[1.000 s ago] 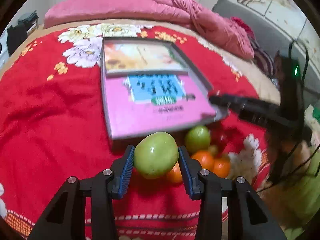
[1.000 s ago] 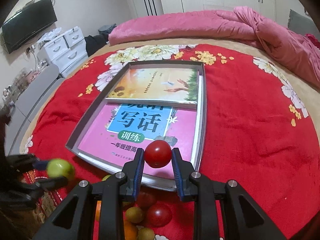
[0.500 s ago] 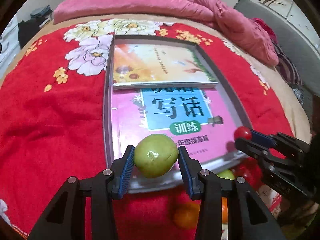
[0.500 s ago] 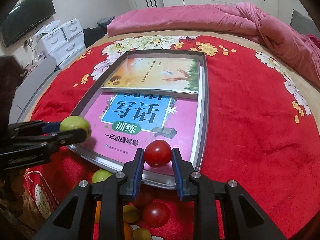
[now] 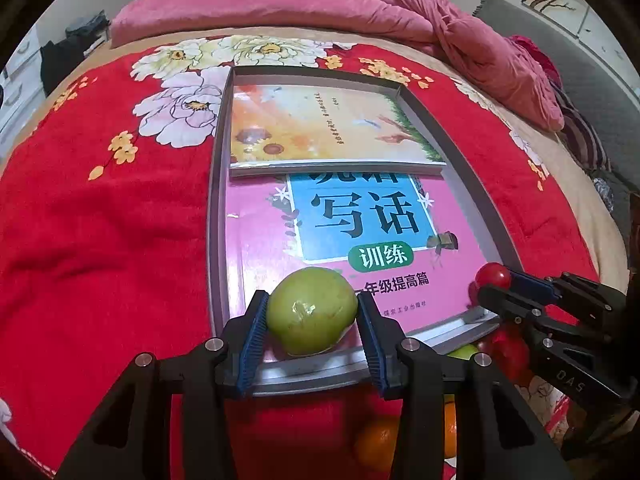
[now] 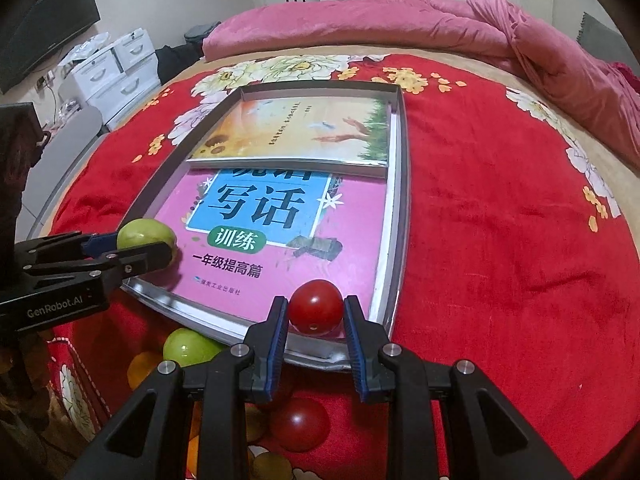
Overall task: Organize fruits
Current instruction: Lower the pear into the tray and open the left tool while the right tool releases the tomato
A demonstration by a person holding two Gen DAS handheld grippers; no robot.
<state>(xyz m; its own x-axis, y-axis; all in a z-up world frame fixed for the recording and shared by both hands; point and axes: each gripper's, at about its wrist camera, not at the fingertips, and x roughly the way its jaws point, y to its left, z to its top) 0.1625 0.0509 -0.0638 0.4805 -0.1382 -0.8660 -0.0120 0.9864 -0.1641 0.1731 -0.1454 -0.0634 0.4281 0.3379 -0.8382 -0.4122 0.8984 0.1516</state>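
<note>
Left wrist view: left tongs (image 5: 312, 312) clamp a green fruit (image 5: 311, 311) over the near left corner of the grey tray (image 5: 214, 240), above the pink book (image 5: 256, 240). Right tongs (image 5: 490, 286) at the tray's near right corner hold a red tomato (image 5: 493, 275).

Right wrist view: right tongs (image 6: 316, 316) grip the red tomato (image 6: 316, 307) just inside the tray's (image 6: 402, 208) near edge. Left tongs (image 6: 132, 246) carry the green fruit (image 6: 145, 235) at the left rim. Loose fruits (image 6: 188, 346) lie on the red bedspread (image 6: 500, 240) before the tray.
</note>
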